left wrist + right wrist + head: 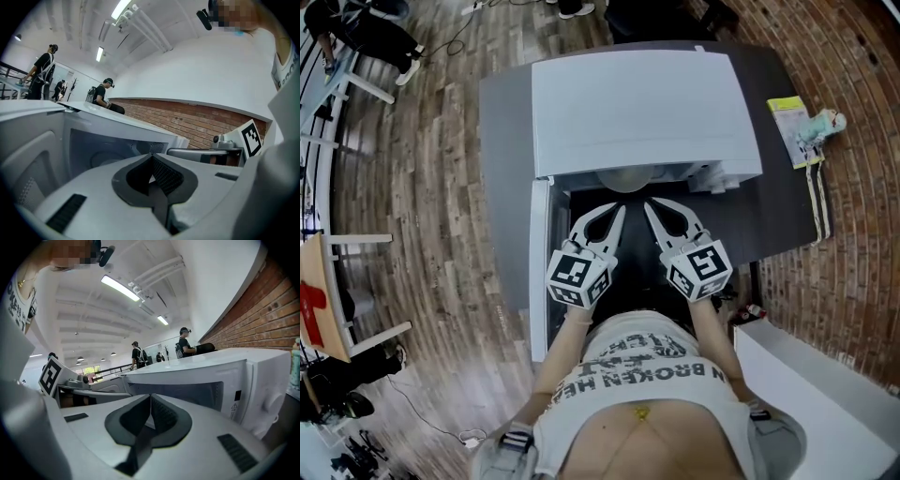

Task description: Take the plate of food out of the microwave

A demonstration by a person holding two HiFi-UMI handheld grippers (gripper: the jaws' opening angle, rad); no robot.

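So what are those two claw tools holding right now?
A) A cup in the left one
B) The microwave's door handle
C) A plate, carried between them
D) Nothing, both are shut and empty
D: each gripper view shows its jaws pressed together with nothing between them, and the left gripper and right gripper sit free in front of the open microwave.
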